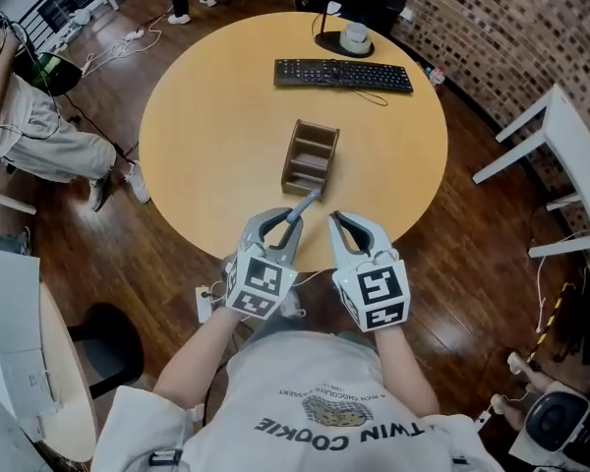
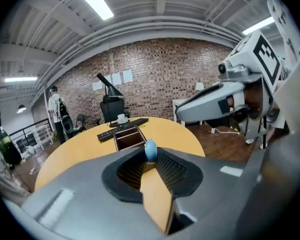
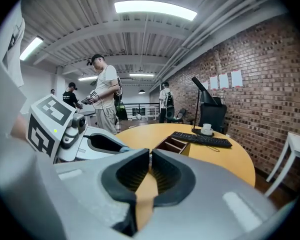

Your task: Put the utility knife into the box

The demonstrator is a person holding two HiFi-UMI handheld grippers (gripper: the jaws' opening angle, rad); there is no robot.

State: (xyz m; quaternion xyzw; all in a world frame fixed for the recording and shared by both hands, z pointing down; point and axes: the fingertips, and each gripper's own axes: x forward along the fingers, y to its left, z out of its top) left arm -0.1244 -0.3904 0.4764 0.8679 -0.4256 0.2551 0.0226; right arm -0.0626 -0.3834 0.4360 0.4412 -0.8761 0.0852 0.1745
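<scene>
At the near edge of the table: the utility knife point(image 1: 302, 207) sticks forward out of the left gripper point(image 1: 281, 221), its pale blue tip aimed at the box point(image 1: 318, 127).
Knife against box: the tip lies close to the box's near short end; no view shows whether it touches. The knife is outside the box.
Left gripper jaws: closed on the knife. The left gripper view shows the ribbed pads pressing its sides, with the blue end standing up between them.
Box: brown, open on top, split into compartments by cross walls. It stands near the middle of the table, its long side running away from the person.
Right gripper point(image 1: 346, 222): just beside the left one, at about the same height over the table's edge.
Right gripper jaws: drawn together with only a thin slit between the pads, and nothing held in it.
Table point(image 1: 216, 116): round, light wood, on a dark wooden floor.
Keyboard point(image 1: 342, 74): black, lying across the far side of the table, well apart from the box.
Cup point(image 1: 354, 36): white, on a black round base behind the keyboard.
Person holding the grippers: bare forearms and a light T-shirt at the bottom of the head view.
Surroundings: a brick wall on the right, white furniture point(image 1: 560, 155) beside it, and a seated person point(image 1: 39, 126) at the left. Other people stand farther back in the right gripper view.
</scene>
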